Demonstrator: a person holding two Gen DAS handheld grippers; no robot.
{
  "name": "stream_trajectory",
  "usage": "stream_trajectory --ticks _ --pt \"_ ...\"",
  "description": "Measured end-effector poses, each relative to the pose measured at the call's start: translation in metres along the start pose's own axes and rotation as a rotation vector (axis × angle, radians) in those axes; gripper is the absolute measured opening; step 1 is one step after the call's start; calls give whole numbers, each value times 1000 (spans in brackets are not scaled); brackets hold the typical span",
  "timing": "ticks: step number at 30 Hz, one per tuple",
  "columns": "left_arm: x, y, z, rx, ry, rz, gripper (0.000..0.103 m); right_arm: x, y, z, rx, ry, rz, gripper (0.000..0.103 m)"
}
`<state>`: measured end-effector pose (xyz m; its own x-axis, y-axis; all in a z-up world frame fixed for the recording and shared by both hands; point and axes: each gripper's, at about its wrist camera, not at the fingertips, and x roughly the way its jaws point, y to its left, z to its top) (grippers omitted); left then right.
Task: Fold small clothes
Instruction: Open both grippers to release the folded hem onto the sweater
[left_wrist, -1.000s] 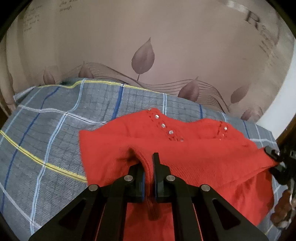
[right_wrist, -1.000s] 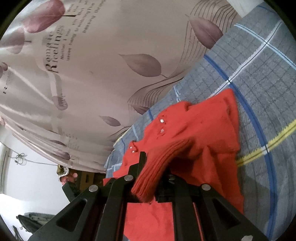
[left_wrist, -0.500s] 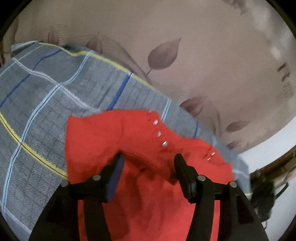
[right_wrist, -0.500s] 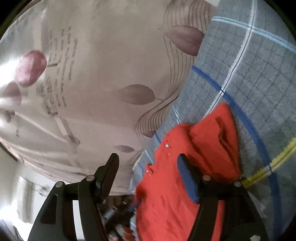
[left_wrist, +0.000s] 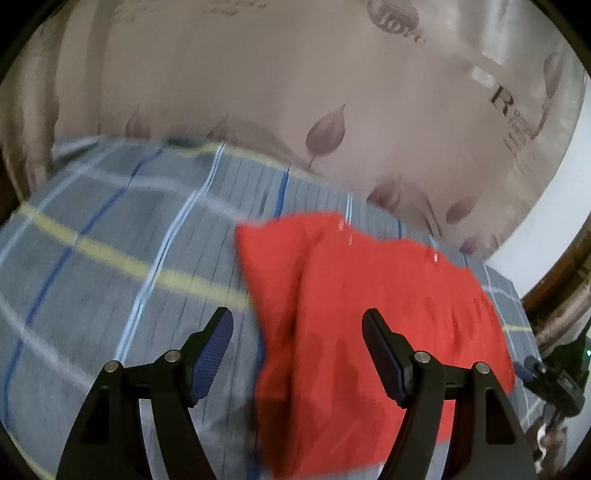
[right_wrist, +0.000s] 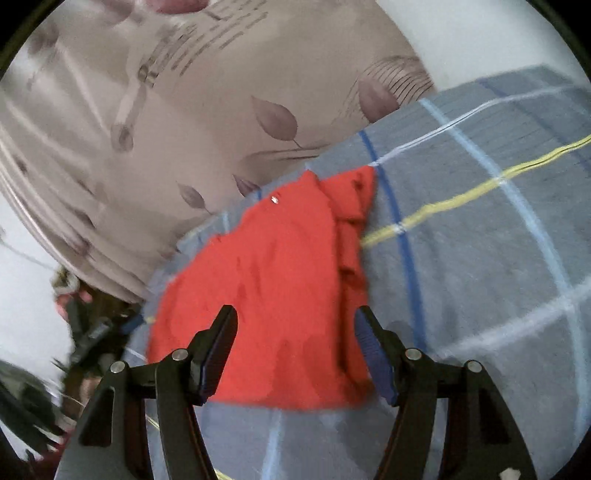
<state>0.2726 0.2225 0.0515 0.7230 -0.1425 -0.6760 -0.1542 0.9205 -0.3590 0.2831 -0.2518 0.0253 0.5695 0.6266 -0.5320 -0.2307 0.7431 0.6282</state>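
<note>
Your left gripper and right gripper both hover wide open, holding nothing, above the red knitted sweater lying part-folded on the grey plaid bedsheet, likely freed to choose fresh grasps.

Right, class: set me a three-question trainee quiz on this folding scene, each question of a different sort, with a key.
1. True or false: the left gripper is shut on the red sweater.
2. The sweater lies on: A) a wooden table B) a grey plaid sheet C) a tiled floor.
3. Fill in: the right gripper's fingers stand ____.

Key: 1 false; 2 B; 3 open.
</note>
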Motion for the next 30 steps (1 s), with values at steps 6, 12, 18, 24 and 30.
stream_trajectory --ticks 6,12,18,24,30 --pt "1 12 -43 -57 95 -46 73 -5 -12 -12 -3 43 -51 64" --pt "-1 -7 -47 20 78 -107 37 4 -13 -9 17 60 6 64" --pt "10 -1 -49 2 141 -103 7 19 1 -15 -44 147 -30 13" --pt "4 -8 -51 95 171 -52 5 9 1 -20 -33 161 -15 7" --pt "-2 4 -53 118 198 -51 5 -6 -15 -22 -15 178 -62 6"
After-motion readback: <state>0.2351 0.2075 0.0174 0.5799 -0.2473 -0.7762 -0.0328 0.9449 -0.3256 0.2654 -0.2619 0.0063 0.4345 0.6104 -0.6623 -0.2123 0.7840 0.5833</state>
